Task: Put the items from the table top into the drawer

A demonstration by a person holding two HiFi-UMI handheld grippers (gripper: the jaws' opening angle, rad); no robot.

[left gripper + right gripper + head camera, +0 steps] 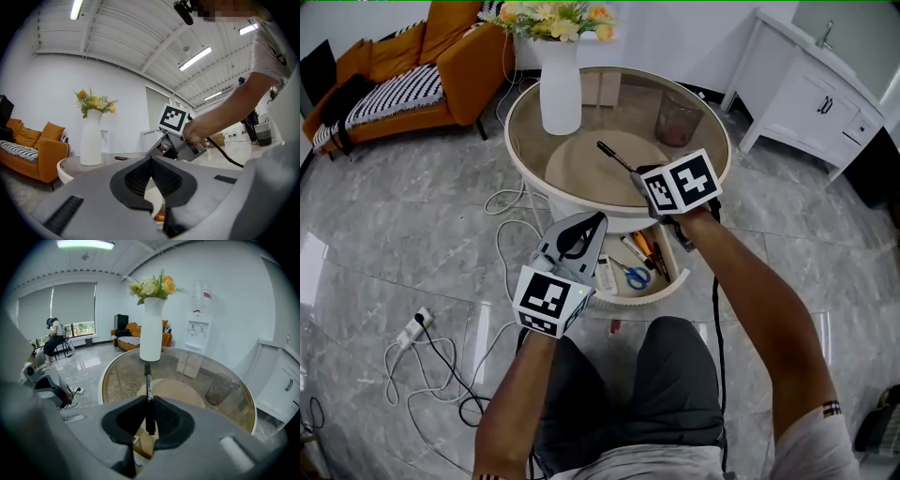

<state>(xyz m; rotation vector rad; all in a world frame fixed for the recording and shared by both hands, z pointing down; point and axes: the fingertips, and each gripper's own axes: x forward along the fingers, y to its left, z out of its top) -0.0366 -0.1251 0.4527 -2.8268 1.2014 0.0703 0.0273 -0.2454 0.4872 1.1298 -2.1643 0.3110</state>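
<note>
Below, the open drawer [671, 285] holds scissors [636, 275] and small tools [645, 247]. Right gripper [150, 404] fingers clamp a black pen [147, 378]; left gripper [151, 161] fingers are closed, empty.

Drawer [667, 287] half hid. under table [619, 114]; pen [148, 390] txt unreadable.

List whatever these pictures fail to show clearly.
- Drawer: head view, back part under the table, left side behind the left claw.
- Pen print: right gripper view, too small to read.
- Pen's rear end: head view, covered by the right claw.
- Bin contents: head view, blurred through the table's glass.
</note>
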